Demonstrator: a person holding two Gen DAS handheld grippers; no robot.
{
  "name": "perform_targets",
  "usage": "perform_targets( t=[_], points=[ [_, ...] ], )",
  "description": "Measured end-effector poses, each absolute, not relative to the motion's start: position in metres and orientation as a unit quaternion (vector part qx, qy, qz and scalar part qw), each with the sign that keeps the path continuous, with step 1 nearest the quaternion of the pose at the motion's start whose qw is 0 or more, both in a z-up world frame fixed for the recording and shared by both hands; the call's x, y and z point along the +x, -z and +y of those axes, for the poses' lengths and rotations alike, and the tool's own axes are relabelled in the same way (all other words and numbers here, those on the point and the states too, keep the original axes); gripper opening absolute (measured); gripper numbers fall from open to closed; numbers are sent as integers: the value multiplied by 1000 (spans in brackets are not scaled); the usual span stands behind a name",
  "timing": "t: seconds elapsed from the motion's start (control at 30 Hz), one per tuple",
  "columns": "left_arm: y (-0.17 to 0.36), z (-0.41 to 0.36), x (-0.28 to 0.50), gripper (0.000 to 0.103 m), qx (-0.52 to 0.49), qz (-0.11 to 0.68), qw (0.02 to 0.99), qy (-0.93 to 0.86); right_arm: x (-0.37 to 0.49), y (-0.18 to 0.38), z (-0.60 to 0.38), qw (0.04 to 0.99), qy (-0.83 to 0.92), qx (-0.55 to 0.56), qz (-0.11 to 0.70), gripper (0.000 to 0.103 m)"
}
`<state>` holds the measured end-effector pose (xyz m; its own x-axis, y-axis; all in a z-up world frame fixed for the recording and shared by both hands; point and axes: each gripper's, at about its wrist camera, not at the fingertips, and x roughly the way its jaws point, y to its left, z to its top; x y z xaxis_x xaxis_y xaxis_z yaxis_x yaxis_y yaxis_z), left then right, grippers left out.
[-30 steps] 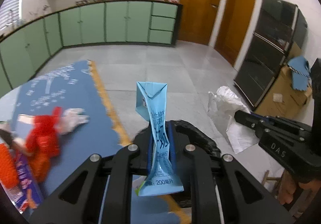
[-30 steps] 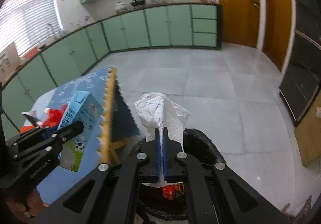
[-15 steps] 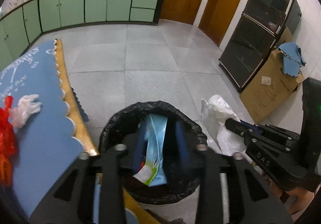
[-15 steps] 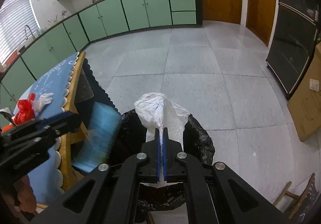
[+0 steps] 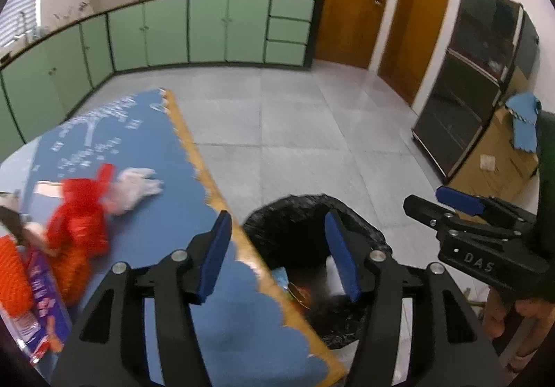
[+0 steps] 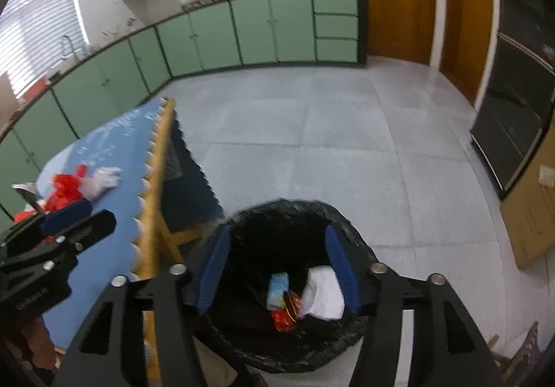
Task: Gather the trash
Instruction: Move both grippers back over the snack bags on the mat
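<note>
Right wrist view: right gripper (image 6: 277, 269) spread wide and empty above the black-lined trash bin (image 6: 242, 231), with blue carton (image 6: 278, 288), white crumpled bag (image 6: 324, 297) and red wrapper (image 6: 284, 321) lying inside, below and between the jaws. Left wrist view: left gripper (image 5: 277, 258) equally wide, empty, straddling the table edge (image 5: 215, 186); remaining red plastic bag (image 5: 78, 217) and white glove (image 5: 133, 184) left of the jaws. Likely light, soft, crinkly; best pinched at a bunched fold. Bin contents clear only from the right wrist.
</note>
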<state>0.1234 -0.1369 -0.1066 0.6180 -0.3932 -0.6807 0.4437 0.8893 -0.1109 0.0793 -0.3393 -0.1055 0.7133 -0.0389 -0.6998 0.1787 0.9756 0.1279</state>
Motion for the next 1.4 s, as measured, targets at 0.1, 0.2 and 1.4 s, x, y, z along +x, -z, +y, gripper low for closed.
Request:
perform_targets(
  t=[0.1,0.2,1.4],
  points=[
    [91,-116,119,61,23,356,911,208,80,88,-321,931,37,81,355,70],
    [79,-89,114,64,9,342,923,178,83,73,-303,937,9,76,340,74],
    [117,143,55,72,-39,374,921,-101,129,131,-54,884,-253,-12,394,64]
  ],
)
